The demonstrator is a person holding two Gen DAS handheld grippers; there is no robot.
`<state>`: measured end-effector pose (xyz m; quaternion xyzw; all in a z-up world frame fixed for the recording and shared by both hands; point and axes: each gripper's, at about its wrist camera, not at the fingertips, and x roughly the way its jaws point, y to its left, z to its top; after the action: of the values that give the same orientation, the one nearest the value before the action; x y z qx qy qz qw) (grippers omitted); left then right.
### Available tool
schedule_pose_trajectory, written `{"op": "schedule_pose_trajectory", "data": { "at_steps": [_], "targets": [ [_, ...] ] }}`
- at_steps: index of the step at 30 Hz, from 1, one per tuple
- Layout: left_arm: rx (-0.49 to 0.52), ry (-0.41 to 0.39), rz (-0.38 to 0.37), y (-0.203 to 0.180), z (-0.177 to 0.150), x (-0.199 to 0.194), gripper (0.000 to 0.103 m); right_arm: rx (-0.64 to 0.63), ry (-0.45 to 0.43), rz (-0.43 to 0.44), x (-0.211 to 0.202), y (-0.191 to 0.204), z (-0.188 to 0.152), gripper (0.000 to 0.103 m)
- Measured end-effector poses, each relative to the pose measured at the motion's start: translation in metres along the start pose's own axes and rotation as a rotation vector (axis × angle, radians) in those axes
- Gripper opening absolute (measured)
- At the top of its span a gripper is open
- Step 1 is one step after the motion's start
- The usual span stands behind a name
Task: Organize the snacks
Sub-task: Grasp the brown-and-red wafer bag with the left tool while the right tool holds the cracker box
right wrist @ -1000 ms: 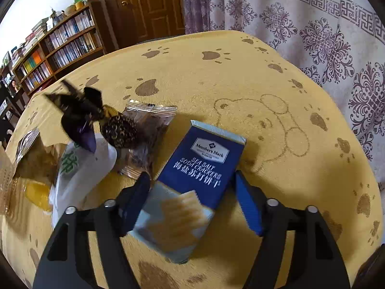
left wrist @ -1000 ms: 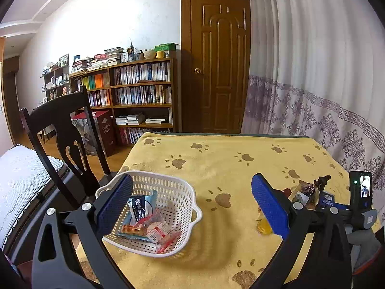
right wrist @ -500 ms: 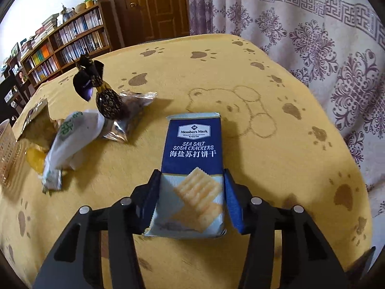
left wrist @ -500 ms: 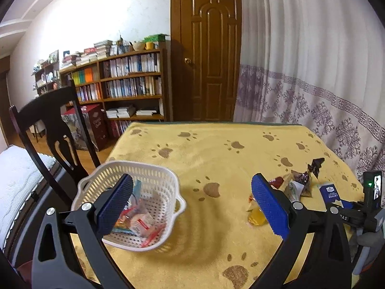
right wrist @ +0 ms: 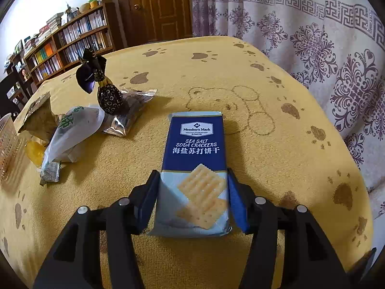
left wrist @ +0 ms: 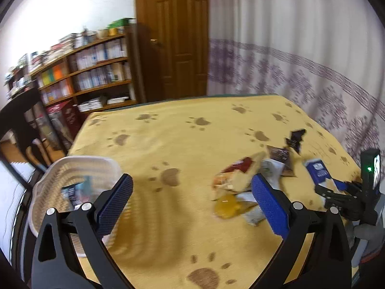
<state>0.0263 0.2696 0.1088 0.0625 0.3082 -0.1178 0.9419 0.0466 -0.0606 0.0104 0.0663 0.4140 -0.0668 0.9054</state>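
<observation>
Where right claw (right wrist: 193, 201) clamps it, cracker packet (right wrist: 195, 159) flat, lengthwise pointing away

Cracker pack (right wrist: 193, 166): "Member's Mark", "SEA SALT SODA CRACKERS", 海盐苏打饼干.

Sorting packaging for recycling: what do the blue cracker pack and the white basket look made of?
The blue sea-salt soda cracker pack, gripped by the right tongs, looks like glossy printed plastic film, with crimped ends and soft sheen. The white lattice basket looks like moulded matte plastic with a perforated wall, though motion blur leaves this uncertain.
</observation>
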Motion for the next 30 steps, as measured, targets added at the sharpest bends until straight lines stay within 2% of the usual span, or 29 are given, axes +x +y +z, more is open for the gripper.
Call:
{"op": "schedule_pose_trajectory", "data": {
  "at_steps": [6,10,15,20,25,30],
  "targets": [
    [0.1,0.052,-0.101,-0.046,-0.002,0.037,0.1,0.004,-0.001,0.01,-0.001,0.0,-0.001,0.059],
    [0.146,0.053,-0.097,-0.065,-0.002,0.058,0.1,0.007,-0.002,0.013,-0.001,0.0,-0.001,0.059],
    [0.138,0.07,-0.081,-0.069,0.003,0.086,0.1,0.007,-0.001,0.012,-0.001,0.0,-0.001,0.059],
    [0.115,0.1,-0.092,-0.066,0.003,0.109,0.081,0.006,-0.001,0.012,-0.001,0.0,-0.001,0.059],
    [0.048,0.123,-0.129,-0.053,-0.002,0.124,0.067,0.006,-0.001,0.012,-0.001,0.0,-0.001,0.059],
    [0.021,0.102,-0.148,-0.046,-0.003,0.122,0.062,0.006,-0.001,0.012,-0.001,0.0,-0.001,0.059]
  ]
}}
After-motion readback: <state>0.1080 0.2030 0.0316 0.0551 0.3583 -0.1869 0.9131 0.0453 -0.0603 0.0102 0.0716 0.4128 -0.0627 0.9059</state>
